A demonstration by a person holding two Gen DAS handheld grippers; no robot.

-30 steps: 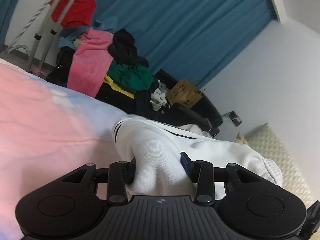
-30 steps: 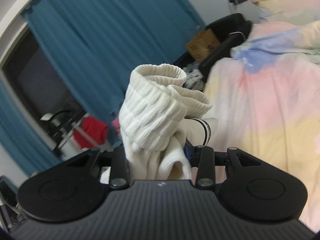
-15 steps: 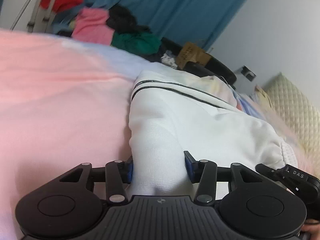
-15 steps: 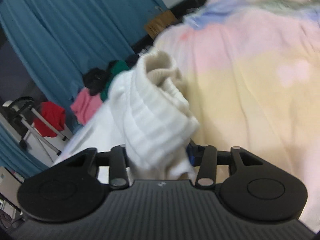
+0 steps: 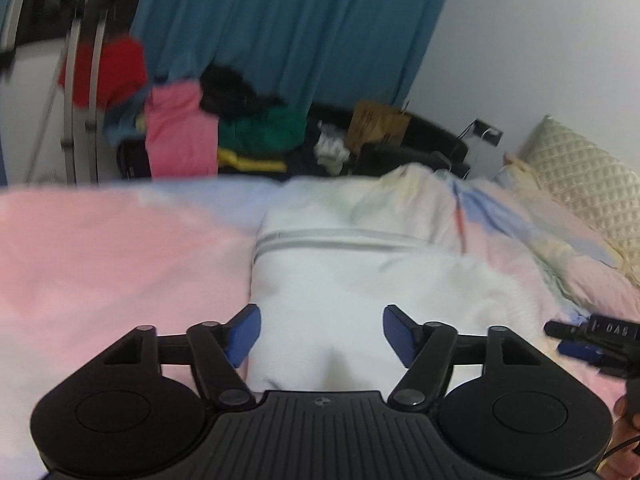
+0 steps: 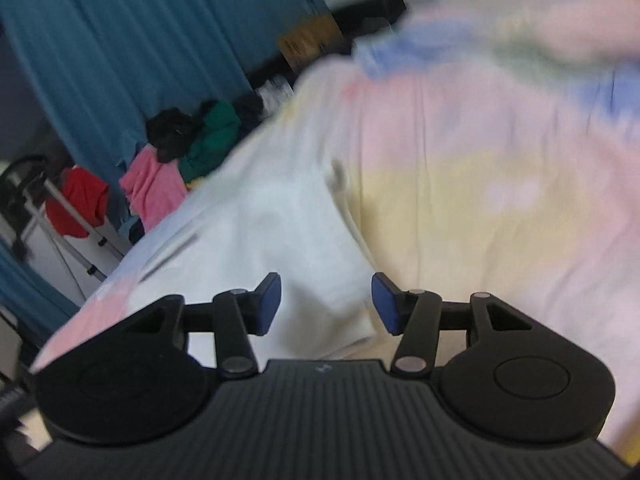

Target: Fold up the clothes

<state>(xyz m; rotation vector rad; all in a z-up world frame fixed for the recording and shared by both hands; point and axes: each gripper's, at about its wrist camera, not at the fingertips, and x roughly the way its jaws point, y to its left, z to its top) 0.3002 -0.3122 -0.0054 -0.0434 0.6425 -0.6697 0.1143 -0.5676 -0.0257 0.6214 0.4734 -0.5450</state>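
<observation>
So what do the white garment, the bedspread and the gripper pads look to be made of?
White garment: soft matte knit, likely cotton; it slumps in rounded folds, though blur hides the weave.
Bedspread: matte woven fabric with a pastel print, creased softly.
Left gripper and right gripper pads: smooth blue, probably rubber or plastic.

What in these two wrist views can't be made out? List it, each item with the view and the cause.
- White garment: its near edge, left wrist view, hidden behind the left gripper body.
- Garment's fold lines and far edge, right wrist view: smeared by motion blur.
- Right gripper, left wrist view: cut off by the frame's right edge.
- Brown box print, right wrist view: blurred, unreadable.
- Clothes pile, left wrist view: single items too blurred to separate.
</observation>
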